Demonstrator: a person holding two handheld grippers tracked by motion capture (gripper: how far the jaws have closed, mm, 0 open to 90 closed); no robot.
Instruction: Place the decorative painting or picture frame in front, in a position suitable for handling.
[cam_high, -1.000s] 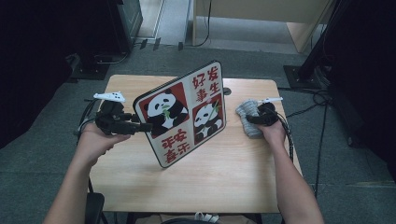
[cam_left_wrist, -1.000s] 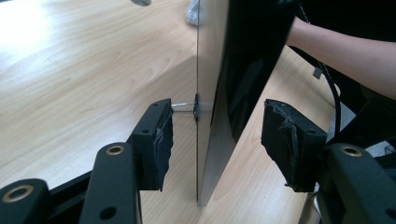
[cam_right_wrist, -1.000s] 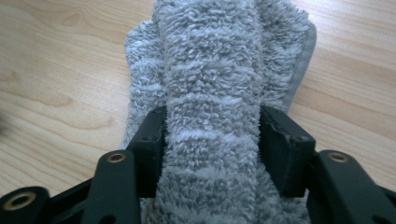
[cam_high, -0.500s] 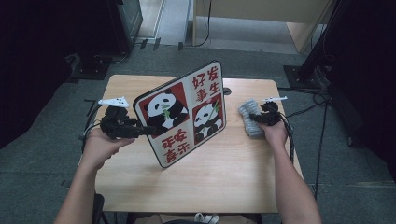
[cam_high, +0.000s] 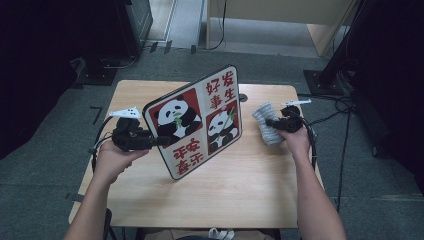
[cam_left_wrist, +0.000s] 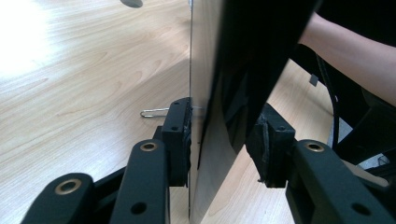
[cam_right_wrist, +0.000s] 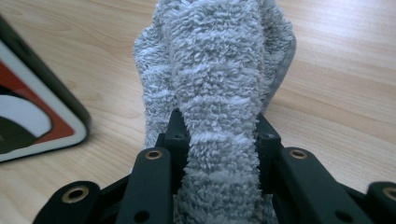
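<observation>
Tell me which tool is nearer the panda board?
Left. The left tool has the panda board between its jaws at the board's left edge, and they have just been closing. The right tool grips a grey towel beside the board's right edge.

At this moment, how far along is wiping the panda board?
Done: right tool is shut on the grey towel. In hand: left tool has just been closing around the tilted panda board's edge. Left: the towel sits beside the board, not on it, so no wiping has started.
</observation>
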